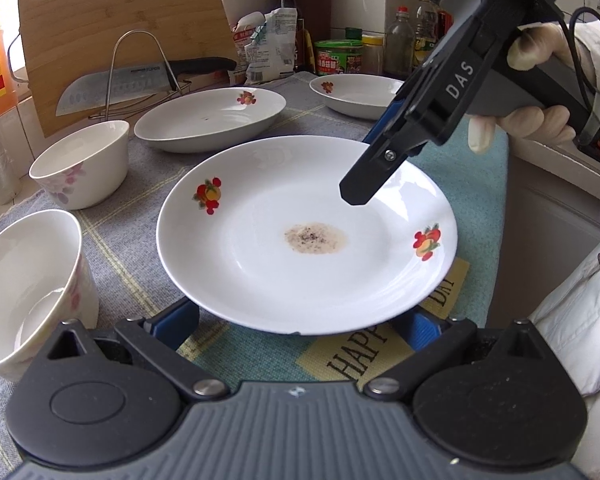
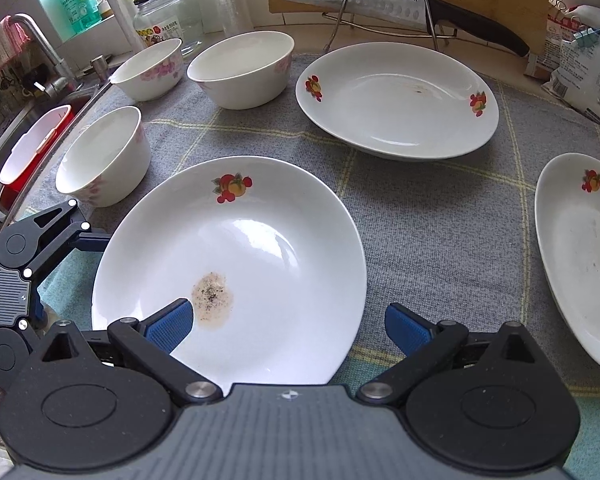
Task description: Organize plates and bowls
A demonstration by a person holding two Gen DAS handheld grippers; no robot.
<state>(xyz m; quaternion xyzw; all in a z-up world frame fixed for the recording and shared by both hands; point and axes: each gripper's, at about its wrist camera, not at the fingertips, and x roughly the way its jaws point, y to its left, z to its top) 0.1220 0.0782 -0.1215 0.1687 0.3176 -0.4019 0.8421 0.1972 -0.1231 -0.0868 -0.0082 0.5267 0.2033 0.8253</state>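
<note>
Grey cloth (image 2: 428,232) covers the counter. Both grippers, left gripper (image 1: 300,328) and right gripper (image 2: 288,326), have jaws apart around the slippery, breakable plate (image 2: 260,240); grab its rim.

Black right gripper (image 1: 366,188) marked "DAS", blue ribbed pads (image 2: 408,330), black cable, perhaps a thin glove (image 1: 536,120), pale sleeve (image 1: 580,320)

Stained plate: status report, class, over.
Left gripper and right gripper open, flanking the stained plate. Plate flat on the cloth. Nothing in the way.
</note>
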